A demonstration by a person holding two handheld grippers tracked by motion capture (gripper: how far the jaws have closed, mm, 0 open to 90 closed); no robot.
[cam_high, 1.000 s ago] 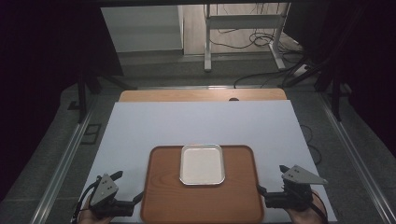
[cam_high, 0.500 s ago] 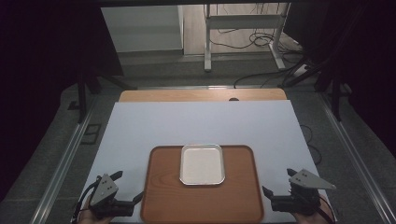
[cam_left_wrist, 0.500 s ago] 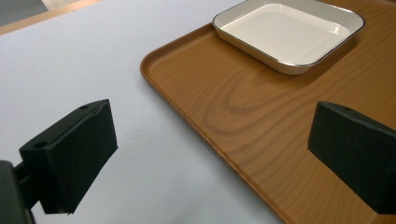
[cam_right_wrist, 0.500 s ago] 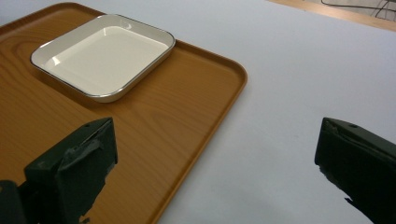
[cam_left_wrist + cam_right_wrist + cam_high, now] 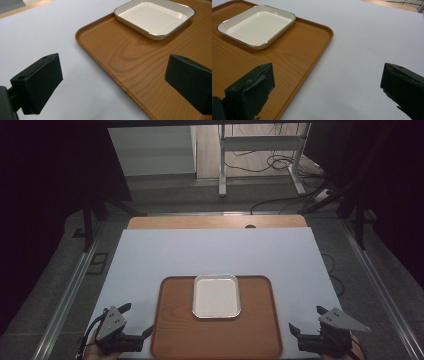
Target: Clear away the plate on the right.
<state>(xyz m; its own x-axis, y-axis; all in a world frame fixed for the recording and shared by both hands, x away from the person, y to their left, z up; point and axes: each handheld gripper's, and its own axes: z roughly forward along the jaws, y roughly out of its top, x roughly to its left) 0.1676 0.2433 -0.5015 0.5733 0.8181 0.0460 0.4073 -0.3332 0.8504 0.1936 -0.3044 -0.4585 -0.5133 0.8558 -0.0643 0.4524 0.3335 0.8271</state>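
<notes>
No writing, label, brand, number or sign can be read anywhere, neither on the brown wooden tray point(image 5: 216, 330), nor on the white square dish with the metal rim point(image 5: 216, 296), nor on the pale sheet covering the table point(image 5: 210, 252).

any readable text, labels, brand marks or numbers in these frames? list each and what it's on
None: no text, label, brand mark or number can be read.
Wooden tray: bare wood grain.
White dish: plain, with a dark rim line.
White table cover: blank.
Left tool and right tool: unmarked.
</notes>
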